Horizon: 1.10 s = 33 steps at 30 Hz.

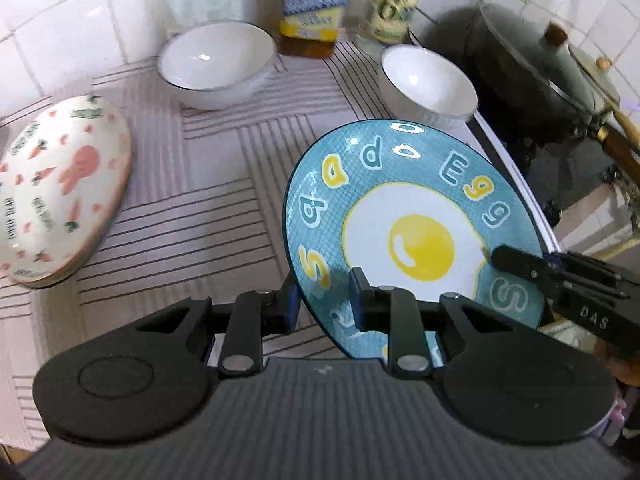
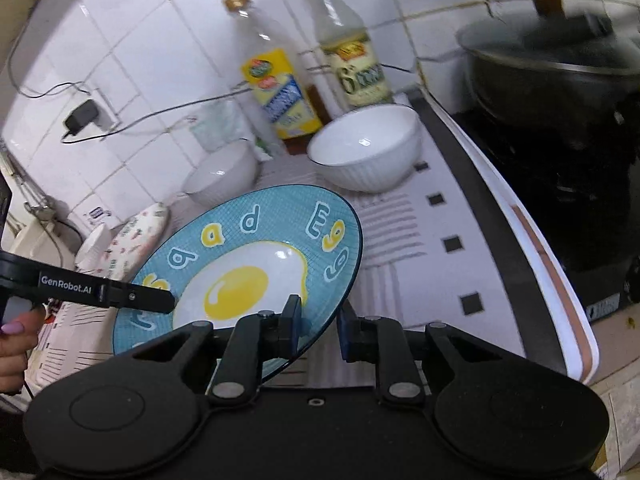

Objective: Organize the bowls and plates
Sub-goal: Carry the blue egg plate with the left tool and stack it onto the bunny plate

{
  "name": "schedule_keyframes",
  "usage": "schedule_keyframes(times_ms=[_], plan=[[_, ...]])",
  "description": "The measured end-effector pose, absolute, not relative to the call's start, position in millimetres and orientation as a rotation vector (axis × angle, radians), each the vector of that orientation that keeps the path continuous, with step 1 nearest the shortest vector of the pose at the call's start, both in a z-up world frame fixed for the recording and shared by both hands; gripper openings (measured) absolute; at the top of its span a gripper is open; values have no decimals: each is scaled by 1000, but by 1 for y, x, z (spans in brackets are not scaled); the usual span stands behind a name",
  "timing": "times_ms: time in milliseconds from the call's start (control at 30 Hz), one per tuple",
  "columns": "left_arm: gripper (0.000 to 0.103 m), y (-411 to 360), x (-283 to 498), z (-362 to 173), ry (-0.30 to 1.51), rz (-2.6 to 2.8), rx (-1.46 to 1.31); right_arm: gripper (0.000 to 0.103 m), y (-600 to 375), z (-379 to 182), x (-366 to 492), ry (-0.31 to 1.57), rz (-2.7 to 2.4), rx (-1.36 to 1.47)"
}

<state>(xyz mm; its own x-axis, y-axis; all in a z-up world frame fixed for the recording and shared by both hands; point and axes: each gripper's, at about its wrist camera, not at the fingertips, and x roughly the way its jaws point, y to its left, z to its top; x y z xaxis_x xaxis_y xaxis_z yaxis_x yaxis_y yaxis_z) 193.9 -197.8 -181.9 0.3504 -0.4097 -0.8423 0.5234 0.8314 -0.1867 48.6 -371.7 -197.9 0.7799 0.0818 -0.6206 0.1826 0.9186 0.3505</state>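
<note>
Blue and glazed, the fried-egg plate hung tilted above the striped mat, pinched at two places on its near rim. The left gripper had its jaws closed on the near-left edge, the right gripper clamped on the near-right edge. To carry it well, I judged both hands should rise and travel together, keeping the tilt from growing, and head for the rabbit-and-carrot plates stacked at the left, clearing the two white bowls farther back. Lettering round the rim read partly "Egg". One gripper arm said "GenRobot.AI", the other "DAS". Behind stood a yellow-labelled bottle and another marked "6"; the rest was unreadable.
</note>
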Motion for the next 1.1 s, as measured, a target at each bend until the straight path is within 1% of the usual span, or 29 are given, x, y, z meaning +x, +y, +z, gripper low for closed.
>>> schedule_keyframes(times_ms=[400,500,667,933,1100], plan=[[24,-106,191,-138,1024,-473,-24,25,-297,-156,61,689,63,313],[24,-75,186,-125,978,-425,-54,26,-276,-143,72,691,117,290],[23,-27,194,-110,952,-379,-127,25,-246,-127,100,690,195,265],[24,28,229,-108,971,-321,-198,25,-207,-121,154,680,272,213],[24,54,260,-115,997,-306,-206,25,-190,-123,194,719,304,215]])
